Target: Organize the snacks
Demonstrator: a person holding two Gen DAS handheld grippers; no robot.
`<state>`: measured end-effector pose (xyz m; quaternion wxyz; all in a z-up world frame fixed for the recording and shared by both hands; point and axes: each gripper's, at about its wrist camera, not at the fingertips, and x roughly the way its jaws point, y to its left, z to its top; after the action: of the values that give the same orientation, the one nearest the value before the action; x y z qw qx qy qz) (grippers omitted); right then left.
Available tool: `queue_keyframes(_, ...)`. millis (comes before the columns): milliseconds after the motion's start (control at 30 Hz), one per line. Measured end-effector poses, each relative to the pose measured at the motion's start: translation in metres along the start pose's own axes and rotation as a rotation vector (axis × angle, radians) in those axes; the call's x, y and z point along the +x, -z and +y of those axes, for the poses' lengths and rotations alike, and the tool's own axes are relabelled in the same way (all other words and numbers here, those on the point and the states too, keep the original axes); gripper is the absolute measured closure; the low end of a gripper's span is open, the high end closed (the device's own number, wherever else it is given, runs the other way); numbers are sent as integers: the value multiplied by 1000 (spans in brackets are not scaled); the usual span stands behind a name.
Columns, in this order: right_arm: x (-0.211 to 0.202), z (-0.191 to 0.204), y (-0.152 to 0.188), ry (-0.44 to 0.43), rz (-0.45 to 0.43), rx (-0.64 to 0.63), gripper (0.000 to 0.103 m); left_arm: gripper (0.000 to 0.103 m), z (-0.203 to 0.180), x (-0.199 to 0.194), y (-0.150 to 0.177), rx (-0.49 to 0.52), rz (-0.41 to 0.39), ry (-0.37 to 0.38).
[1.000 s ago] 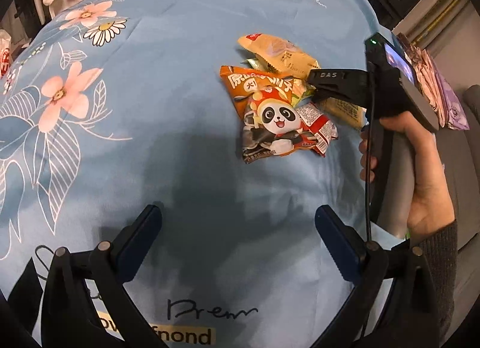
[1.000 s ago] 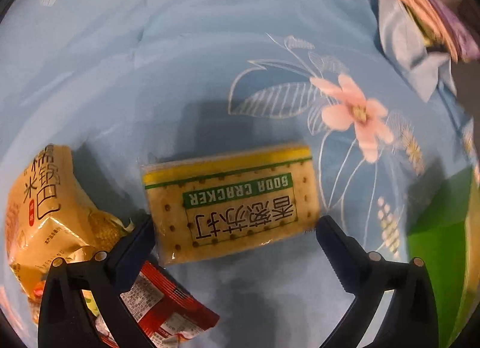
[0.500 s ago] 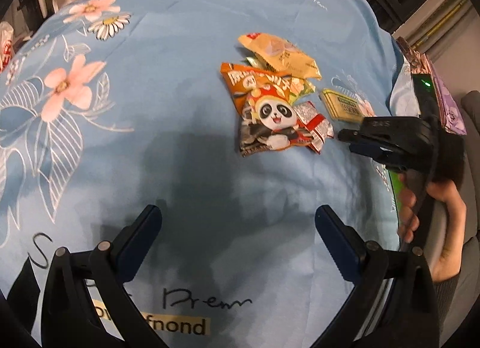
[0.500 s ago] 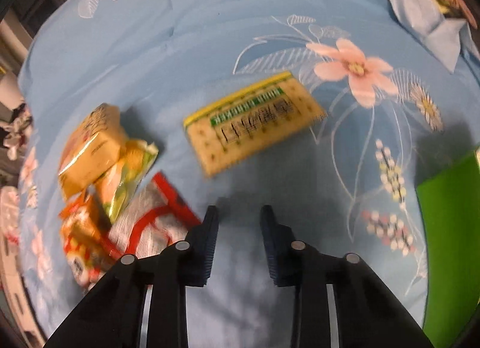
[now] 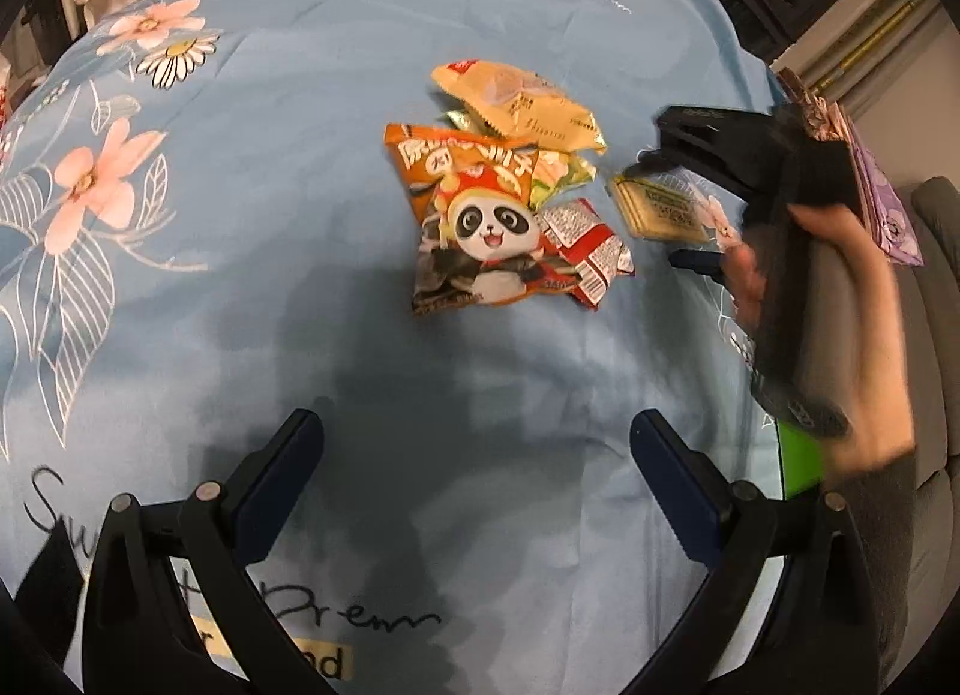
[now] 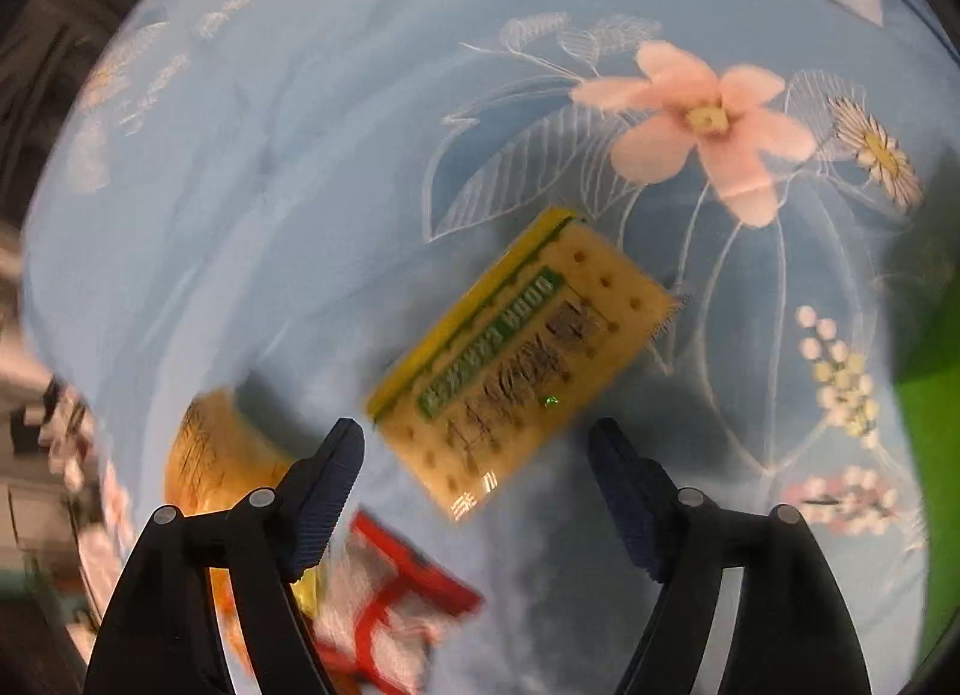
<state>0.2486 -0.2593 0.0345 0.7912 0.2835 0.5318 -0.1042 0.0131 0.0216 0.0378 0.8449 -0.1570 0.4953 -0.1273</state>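
A pile of snack packets lies on the blue floral cloth (image 5: 240,215): an orange panda bag (image 5: 474,215), a yellow packet (image 5: 522,104), a red-and-white packet (image 5: 591,242). A yellow soda cracker pack (image 6: 522,353) lies apart to their right, also in the left wrist view (image 5: 660,209). My right gripper (image 6: 477,491) is open, hovering just short of the cracker pack, touching nothing. My left gripper (image 5: 477,479) is open and empty, well short of the pile.
A green object (image 6: 930,455) sits at the cloth's right edge. Purple patterned fabric (image 5: 882,203) lies beyond the right side. A dark rack stands past the far edge. The person's hand (image 5: 840,347) holds the right gripper.
The right gripper was open over the cracker pack, drew back with its jaws nearly shut, and now is open again close to the pack. The left gripper has barely moved.
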Motion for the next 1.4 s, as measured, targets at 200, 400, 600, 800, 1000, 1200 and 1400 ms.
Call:
queue_keyframes(200,15,37,18,167,-98,-41,7,1,17,7,-9,-62,23,-1)
queue_keyframes(400,15,48,36,246,-165,-188,27,1,23,-7,-5,-75,5,29)
queue_keyframes(600,6,28,35,147,-150,-193,43,1,28,-13,-1,-81,0,21)
queue_keyframes(800,-6,18,58,52,-135,-238,43,1,34,-25,1,-99,-17,44)
queue_keyframes(1000,-37,-14,106,-30,-99,-326,43,1,31,-34,10,-38,-12,8)
queue_keyframes(1200,-78,-41,183,-84,-51,-470,43,1,20,-27,24,81,79,42)
queue_keyframes(1400,-100,-54,255,-122,-11,-640,43,1,26,-21,34,105,120,19)
